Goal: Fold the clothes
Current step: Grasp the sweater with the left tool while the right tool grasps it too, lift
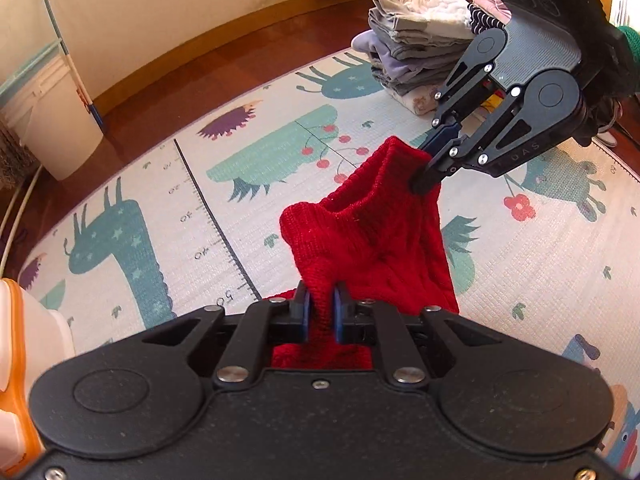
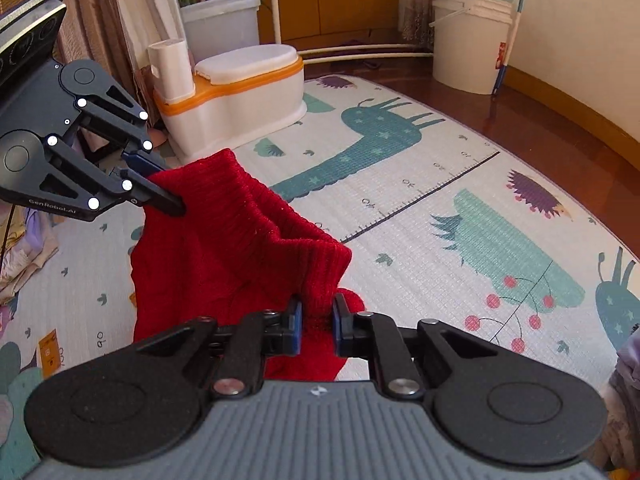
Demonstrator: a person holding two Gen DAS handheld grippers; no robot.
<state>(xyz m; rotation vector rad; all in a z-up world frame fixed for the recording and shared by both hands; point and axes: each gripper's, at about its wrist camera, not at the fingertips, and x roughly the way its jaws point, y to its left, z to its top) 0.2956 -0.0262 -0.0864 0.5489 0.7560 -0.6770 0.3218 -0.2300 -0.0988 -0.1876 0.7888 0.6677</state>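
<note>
- The left gripper [image 1: 319,312] is closed on a bunch of the red ribbed knit garment [image 1: 372,236]; its blue pads press the cloth from both sides.
- The right gripper [image 2: 317,320] is also closed on the same garment [image 2: 240,248], at another point of its edge, so the piece hangs between the two grippers above the floor mat.
- The garment is held up in the air and is bunched, not spread flat. I judge that its folding has hardly begun: it must first be laid out on the mat.
- A stack of folded grey and cream clothes [image 1: 420,40] stands at the far side of the mat, so part of the task looks done. Some loose clothes [image 2: 24,248] lie at the mat's border, perhaps waiting.
- The printed animal play mat [image 1: 280,168] is free in its middle, with good room to lay the garment down.
- At the borders are a white and orange toy toilet [image 2: 236,96] and a white plastic bucket [image 2: 468,40]; both are well apart from the garment.
</note>
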